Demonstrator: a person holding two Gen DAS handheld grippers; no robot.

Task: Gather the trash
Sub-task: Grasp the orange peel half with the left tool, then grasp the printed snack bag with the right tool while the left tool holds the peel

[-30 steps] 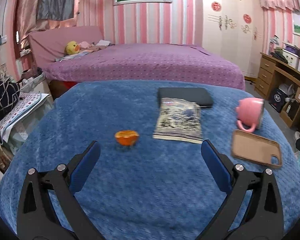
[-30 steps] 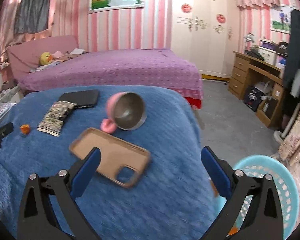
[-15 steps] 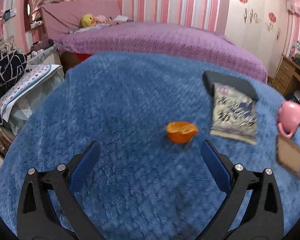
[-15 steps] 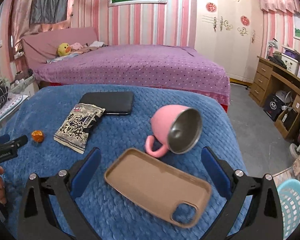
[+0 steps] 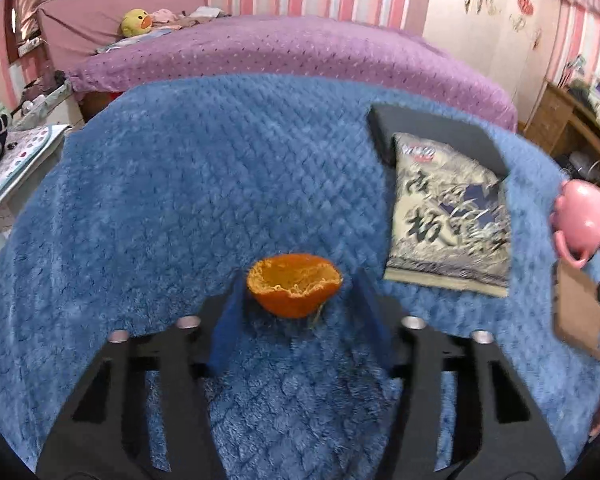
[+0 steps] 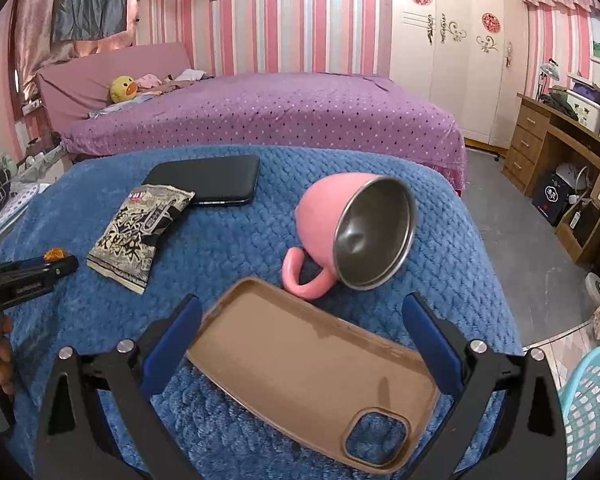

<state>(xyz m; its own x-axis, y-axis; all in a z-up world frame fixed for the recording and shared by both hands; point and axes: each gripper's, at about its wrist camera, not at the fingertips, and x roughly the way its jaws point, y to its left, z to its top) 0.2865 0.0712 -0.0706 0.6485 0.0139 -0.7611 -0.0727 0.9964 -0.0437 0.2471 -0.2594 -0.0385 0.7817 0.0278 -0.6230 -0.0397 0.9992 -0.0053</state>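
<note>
- Left wrist view: the left gripper [image 5: 296, 312] was wide open a moment ago. Now its jaws are closing around the orange peel [image 5: 295, 289], a thin, bumpy, empty cup on the fluffy blue blanket [image 5: 180, 200]. I think the pads are not quite squeezing it yet. A crinkly snack bag [image 5: 448, 220] lies at 2 o'clock.
- Right wrist view: the right gripper [image 6: 300, 340] is wide open and holds nothing, above a smooth brown phone case [image 6: 312, 376]. A net-like trash basket [image 6: 592, 412] is at 4 o'clock.

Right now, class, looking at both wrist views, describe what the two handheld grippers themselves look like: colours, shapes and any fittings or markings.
Both look alike. The left gripper and right gripper each have two black angular arms with cut-out slots, silver round bolts at the joints, and flat blue pads lining the fingers. Seen from the right wrist view, the left gripper's black body carries small white lettering, too small to read. No cables or sleeves show.
</note>
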